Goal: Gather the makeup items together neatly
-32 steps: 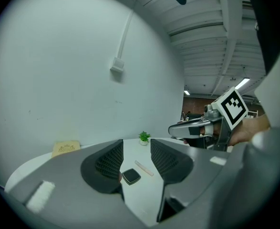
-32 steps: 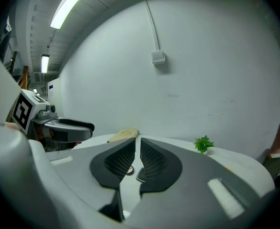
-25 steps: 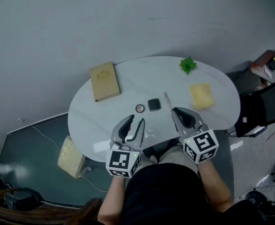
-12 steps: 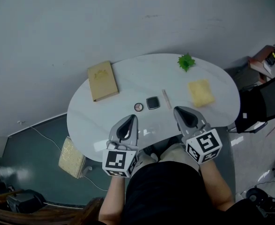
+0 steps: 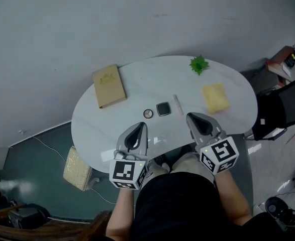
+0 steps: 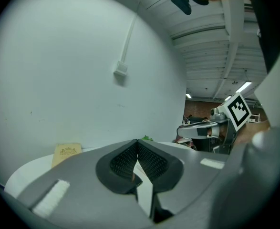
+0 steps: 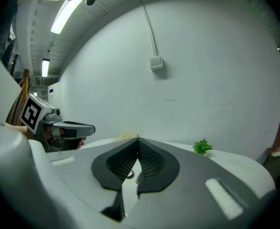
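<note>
Three makeup items lie near the middle of the white oval table (image 5: 137, 84): a small round compact (image 5: 148, 114), a dark square compact (image 5: 163, 109) and a thin pale stick (image 5: 178, 104). My left gripper (image 5: 141, 126) hovers at the table's near edge, just in front of the round compact, shut with nothing in it. My right gripper (image 5: 190, 117) is beside it at the right, also shut and empty, short of the stick. In the left gripper view the pads (image 6: 149, 160) meet; the same shows in the right gripper view, pads (image 7: 151, 160) together.
A tan book (image 5: 108, 86) lies at the table's left. A yellow sponge-like pad (image 5: 215, 98) and a small green plant sprig (image 5: 199, 63) are at the right. A dark chair (image 5: 283, 112) stands right of the table; a pale cushion (image 5: 77, 168) lies on the floor at the left.
My left gripper's jaws were spread a second ago and are now together. Both grippers have drawn slightly back toward the near table edge. The items have not moved.
</note>
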A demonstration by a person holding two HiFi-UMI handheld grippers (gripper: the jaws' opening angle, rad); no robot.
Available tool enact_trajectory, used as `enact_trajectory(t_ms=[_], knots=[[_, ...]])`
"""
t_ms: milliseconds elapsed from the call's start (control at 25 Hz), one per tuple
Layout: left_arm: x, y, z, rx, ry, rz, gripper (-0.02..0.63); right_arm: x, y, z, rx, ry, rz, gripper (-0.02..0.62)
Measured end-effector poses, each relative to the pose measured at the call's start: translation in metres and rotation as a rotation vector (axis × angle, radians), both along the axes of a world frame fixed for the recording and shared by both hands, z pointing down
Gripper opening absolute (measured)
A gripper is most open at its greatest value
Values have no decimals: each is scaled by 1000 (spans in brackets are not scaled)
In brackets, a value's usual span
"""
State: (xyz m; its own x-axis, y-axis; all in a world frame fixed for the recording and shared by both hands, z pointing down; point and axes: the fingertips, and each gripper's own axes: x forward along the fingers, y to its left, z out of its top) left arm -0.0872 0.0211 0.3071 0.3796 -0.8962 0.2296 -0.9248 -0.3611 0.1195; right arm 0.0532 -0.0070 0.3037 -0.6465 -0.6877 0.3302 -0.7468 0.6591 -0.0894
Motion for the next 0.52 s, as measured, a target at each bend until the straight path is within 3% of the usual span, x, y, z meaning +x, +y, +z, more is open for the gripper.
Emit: enact_trajectory(t_ms=[520], knots=[[2, 0, 4, -9, 0, 8, 0, -1, -1, 3, -8, 15, -6, 9]])
